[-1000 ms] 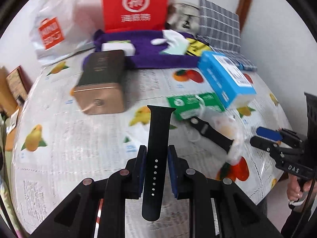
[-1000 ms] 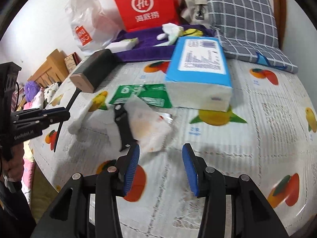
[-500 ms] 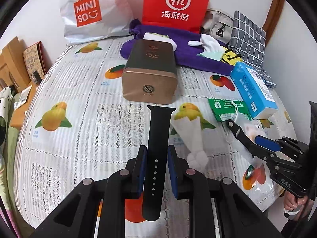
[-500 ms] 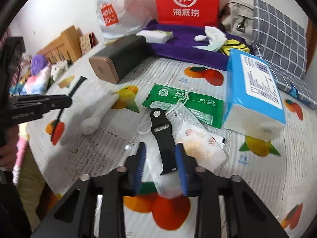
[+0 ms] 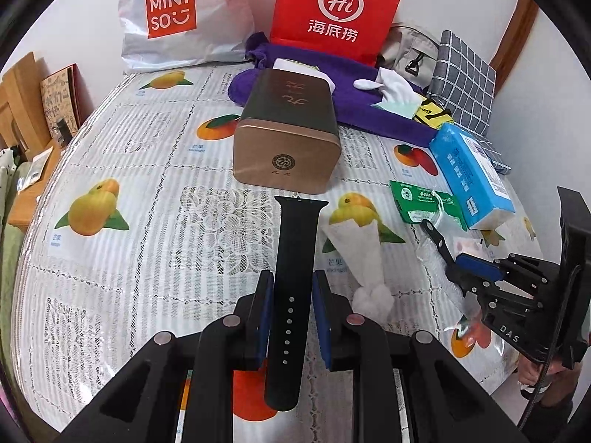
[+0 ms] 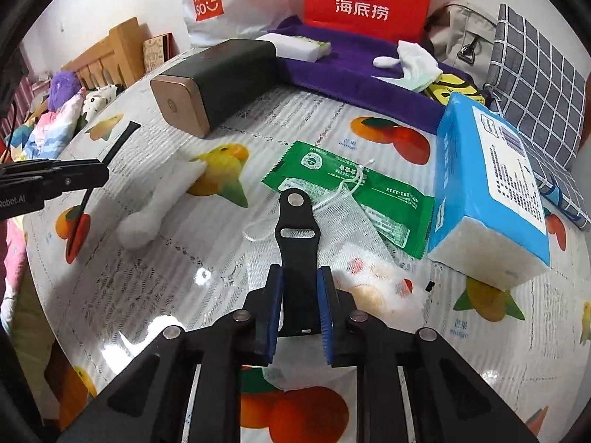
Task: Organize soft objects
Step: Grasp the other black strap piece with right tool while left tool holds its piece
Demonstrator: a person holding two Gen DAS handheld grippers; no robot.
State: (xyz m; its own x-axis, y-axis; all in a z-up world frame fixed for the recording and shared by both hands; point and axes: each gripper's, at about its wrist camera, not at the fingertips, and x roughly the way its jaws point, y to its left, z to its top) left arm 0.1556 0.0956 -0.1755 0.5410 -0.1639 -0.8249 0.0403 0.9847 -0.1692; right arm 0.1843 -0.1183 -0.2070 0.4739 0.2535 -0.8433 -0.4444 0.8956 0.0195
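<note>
Left wrist view: two black watch-strap halves. The holed strap runs up the frame centre, clamped between the blue pads of the left gripper. The short strap with the pin is at right centre in the right gripper. One gold-ended tin lies at upper centre, one blue tissue pack at right, one green sachet beside it, one knotted white cloth just right of the long strap. One red bag and one white Miniso bag stand along the top, on a fruit-print tablecloth.

Right wrist view: the right gripper's jaws have just been closing; the pads now press the short strap's sides at lower centre, over one white mesh pouch.

Versus one second ago: those jaws stood wide apart with nothing between them, the strap lying ahead. The left grip is unchanged; the tin has shifted from upper left to centre.
</note>
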